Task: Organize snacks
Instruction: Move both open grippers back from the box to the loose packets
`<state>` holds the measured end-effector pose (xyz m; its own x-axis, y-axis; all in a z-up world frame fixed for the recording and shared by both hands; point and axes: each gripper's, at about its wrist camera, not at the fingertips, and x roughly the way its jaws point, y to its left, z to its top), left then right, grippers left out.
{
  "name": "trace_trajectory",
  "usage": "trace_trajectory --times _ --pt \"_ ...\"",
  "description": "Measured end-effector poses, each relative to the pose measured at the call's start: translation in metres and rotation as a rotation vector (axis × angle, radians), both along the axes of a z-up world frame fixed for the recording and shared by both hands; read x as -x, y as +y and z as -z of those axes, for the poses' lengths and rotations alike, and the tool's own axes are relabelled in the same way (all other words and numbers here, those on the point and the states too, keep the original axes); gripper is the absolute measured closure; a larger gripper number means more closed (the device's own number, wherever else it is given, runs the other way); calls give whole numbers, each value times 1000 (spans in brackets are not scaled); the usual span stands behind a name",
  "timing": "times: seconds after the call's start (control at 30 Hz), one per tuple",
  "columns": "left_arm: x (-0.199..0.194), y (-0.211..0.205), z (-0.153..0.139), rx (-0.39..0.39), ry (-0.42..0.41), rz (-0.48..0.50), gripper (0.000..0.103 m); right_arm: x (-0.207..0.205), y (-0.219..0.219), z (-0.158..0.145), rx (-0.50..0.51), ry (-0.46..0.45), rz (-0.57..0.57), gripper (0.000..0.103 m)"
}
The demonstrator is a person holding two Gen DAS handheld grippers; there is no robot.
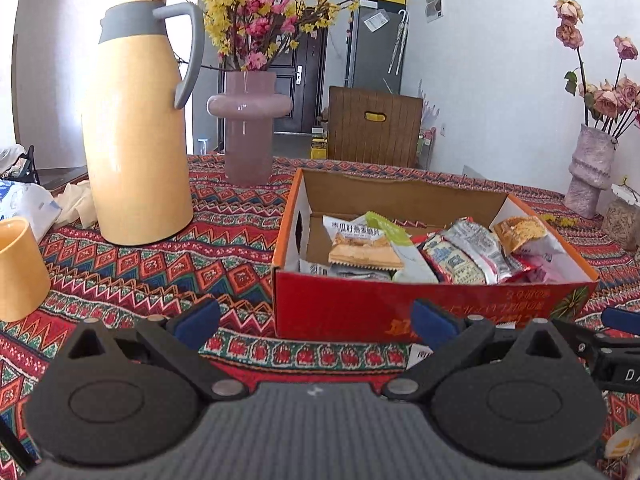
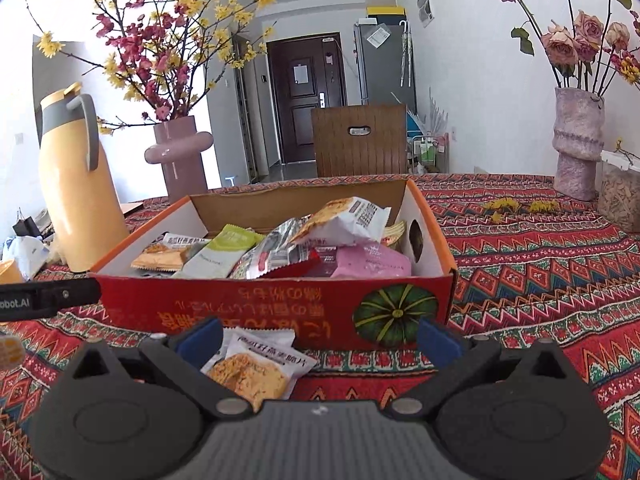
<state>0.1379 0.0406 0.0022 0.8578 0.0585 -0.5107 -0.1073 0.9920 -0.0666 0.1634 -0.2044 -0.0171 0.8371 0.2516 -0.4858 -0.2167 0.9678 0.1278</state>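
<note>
A red and orange cardboard box sits on the patterned tablecloth and holds several snack packets. My left gripper hovers open just in front of the box's near wall, nothing between its blue pads. My right gripper is open too. A white packet showing a golden cracker lies on the cloth in front of the box, between the right fingers near the left pad. A corner of that packet peeks out in the left wrist view. The right gripper's tip shows at the right edge.
A tall yellow thermos jug and a pink vase of blossoms stand left of the box. A yellow cup sits near left. A rough pink vase of roses and a jar stand right.
</note>
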Motion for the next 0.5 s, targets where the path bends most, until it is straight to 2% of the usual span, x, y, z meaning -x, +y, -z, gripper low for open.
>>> trace_trajectory --times 0.23,0.5 --pt "-4 8 24 22 41 -5 0 0 10 5 10 32 -27 0" --pt "-5 13 28 56 47 -18 0 -9 24 9 25 74 -52 0"
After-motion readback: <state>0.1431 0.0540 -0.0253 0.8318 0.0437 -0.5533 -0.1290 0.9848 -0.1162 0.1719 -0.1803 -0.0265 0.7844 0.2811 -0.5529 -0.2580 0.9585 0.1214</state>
